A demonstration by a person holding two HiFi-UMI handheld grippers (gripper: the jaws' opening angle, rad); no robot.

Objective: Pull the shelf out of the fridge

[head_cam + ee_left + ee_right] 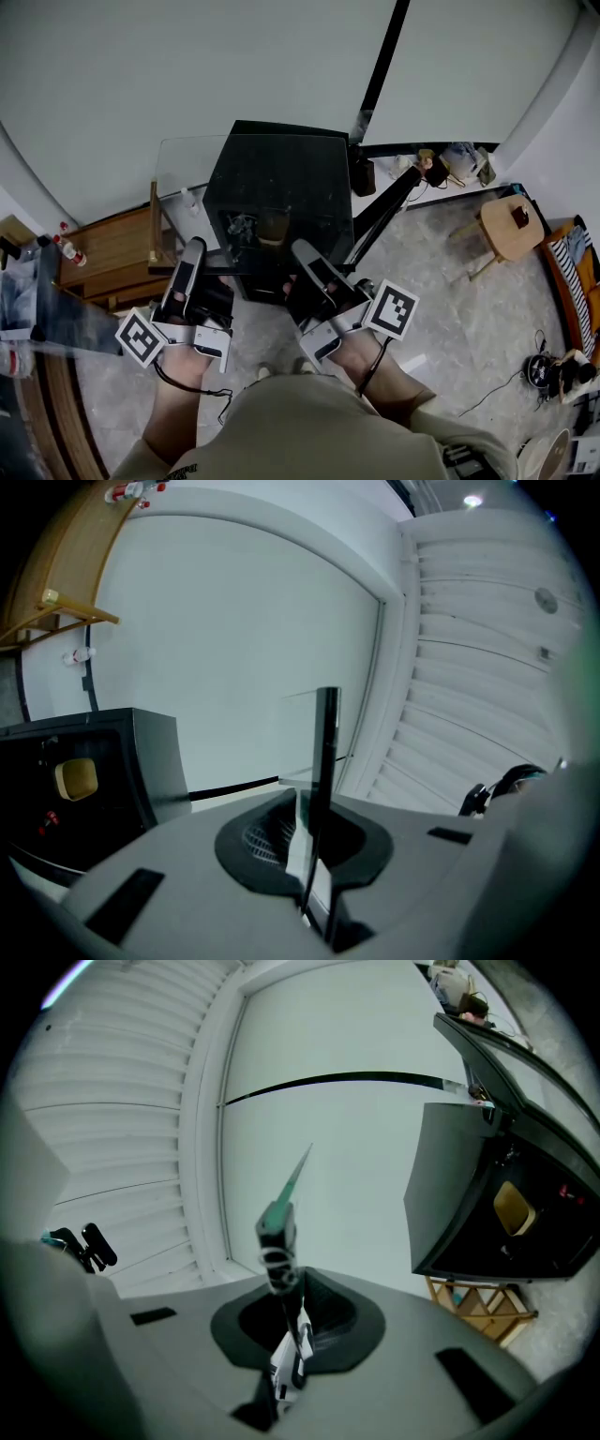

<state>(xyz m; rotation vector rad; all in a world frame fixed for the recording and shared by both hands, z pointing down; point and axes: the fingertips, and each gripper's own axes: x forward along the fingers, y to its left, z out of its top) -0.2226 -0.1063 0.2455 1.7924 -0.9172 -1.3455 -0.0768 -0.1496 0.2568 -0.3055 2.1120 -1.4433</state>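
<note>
A clear glass shelf hangs level above and in front of the small black fridge, out of its cabinet. My left gripper is shut on the shelf's near edge at the left. My right gripper is shut on the same edge at the right. In the left gripper view the pane stands edge-on between the closed left gripper, with the fridge at the left. In the right gripper view the pane's green edge with dark trim rises from the closed right gripper. The open fridge shows at the right.
The fridge door stands open to the right. A low wooden rack with bottles is at the left. A round wooden stool and cables are on the floor at the right. White walls stand behind.
</note>
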